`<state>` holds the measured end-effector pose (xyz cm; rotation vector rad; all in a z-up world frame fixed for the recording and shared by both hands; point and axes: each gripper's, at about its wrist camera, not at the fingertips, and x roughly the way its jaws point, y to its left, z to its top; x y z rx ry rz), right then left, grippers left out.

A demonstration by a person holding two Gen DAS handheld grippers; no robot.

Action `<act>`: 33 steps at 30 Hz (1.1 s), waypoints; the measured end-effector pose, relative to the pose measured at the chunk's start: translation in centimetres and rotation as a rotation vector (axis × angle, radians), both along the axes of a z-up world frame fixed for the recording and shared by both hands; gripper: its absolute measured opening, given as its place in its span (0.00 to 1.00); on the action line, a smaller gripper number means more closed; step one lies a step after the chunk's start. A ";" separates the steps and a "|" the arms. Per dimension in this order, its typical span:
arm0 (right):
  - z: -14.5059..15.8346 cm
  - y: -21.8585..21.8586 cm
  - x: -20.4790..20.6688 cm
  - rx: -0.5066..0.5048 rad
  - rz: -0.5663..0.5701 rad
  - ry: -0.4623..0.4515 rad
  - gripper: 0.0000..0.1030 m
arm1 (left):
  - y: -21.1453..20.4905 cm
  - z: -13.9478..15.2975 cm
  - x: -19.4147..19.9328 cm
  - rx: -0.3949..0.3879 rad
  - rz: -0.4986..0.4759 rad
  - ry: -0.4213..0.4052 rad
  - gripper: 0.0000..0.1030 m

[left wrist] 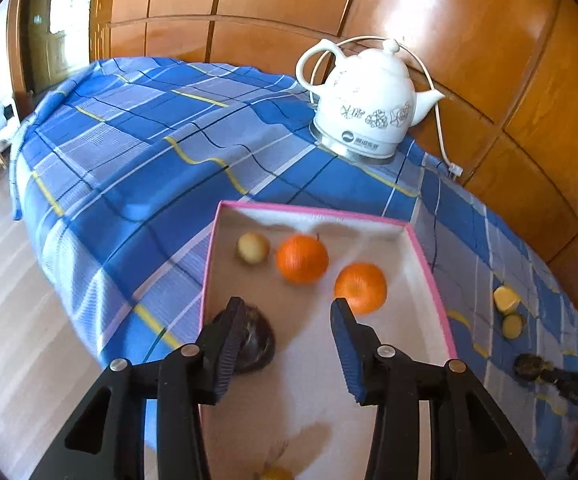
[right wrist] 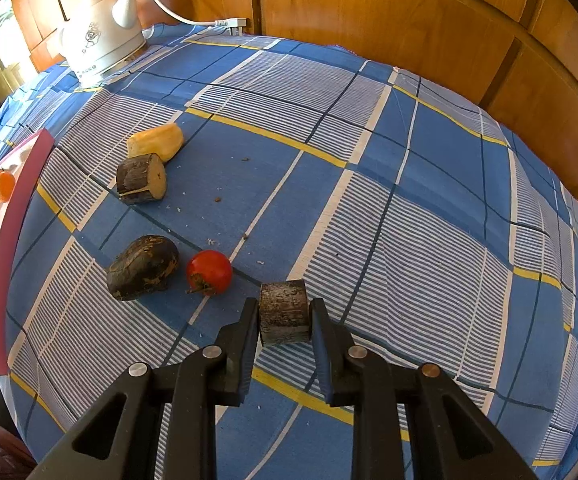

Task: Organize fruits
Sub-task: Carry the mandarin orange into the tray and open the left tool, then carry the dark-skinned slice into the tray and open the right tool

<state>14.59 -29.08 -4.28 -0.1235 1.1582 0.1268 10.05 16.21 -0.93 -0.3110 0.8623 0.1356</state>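
My left gripper (left wrist: 287, 314) is open above a pink-rimmed box (left wrist: 429, 264). The box holds two oranges (left wrist: 302, 258) (left wrist: 360, 288), a small pale fruit (left wrist: 253, 248) and a dark fruit (left wrist: 257, 344) beside my left finger. My right gripper (right wrist: 284, 316) is shut on a dark brown cut chunk (right wrist: 285, 312) just above the cloth. On the cloth lie a red tomato-like fruit (right wrist: 209, 271), a dark brown fruit (right wrist: 143, 266), another brown cut chunk (right wrist: 141, 178) and a yellow piece (right wrist: 157, 142). The box's side (right wrist: 13, 240) shows at the left of the right wrist view.
A white ceramic kettle (left wrist: 365, 100) with a cord stands at the back of the blue plaid tablecloth (right wrist: 409, 200), also in the right wrist view (right wrist: 101, 40). A wooden panel wall (left wrist: 489, 60) runs behind the table. The table's left edge drops to the floor (left wrist: 1, 300).
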 end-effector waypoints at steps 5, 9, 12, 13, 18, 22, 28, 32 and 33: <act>0.0 0.1 0.0 -0.006 0.000 -0.002 0.25 | -1.4 -0.2 -1.8 0.042 0.014 0.007 0.46; 0.0 0.3 -0.1 -0.012 -0.003 -0.003 0.25 | -2.8 0.4 -2.5 0.068 -0.013 -0.015 0.52; 0.0 0.3 -0.1 -0.014 -0.004 -0.003 0.25 | -4.0 1.0 -3.0 0.084 -0.033 -0.038 0.58; 0.0 0.3 -0.1 -0.015 -0.005 -0.004 0.25 | -4.4 1.2 -3.2 0.088 -0.043 -0.044 0.59; 0.0 0.3 -0.1 -0.019 -0.006 -0.006 0.25 | -6.1 1.9 -3.6 0.097 -0.093 -0.061 0.59; 0.0 0.3 -0.1 -0.022 -0.005 -0.007 0.25 | -7.3 2.0 -3.9 0.114 -0.120 -0.063 0.60; 0.1 0.4 -0.2 -0.026 -0.004 -0.009 0.25 | -8.5 1.8 -4.2 0.120 -0.154 -0.058 0.60; 0.1 0.4 -0.2 -0.026 -0.004 -0.009 0.25 | -8.9 1.8 -4.4 0.125 -0.163 -0.059 0.60; 0.1 0.4 -0.2 -0.026 -0.004 -0.009 0.25 | -9.0 1.8 -4.4 0.125 -0.166 -0.058 0.60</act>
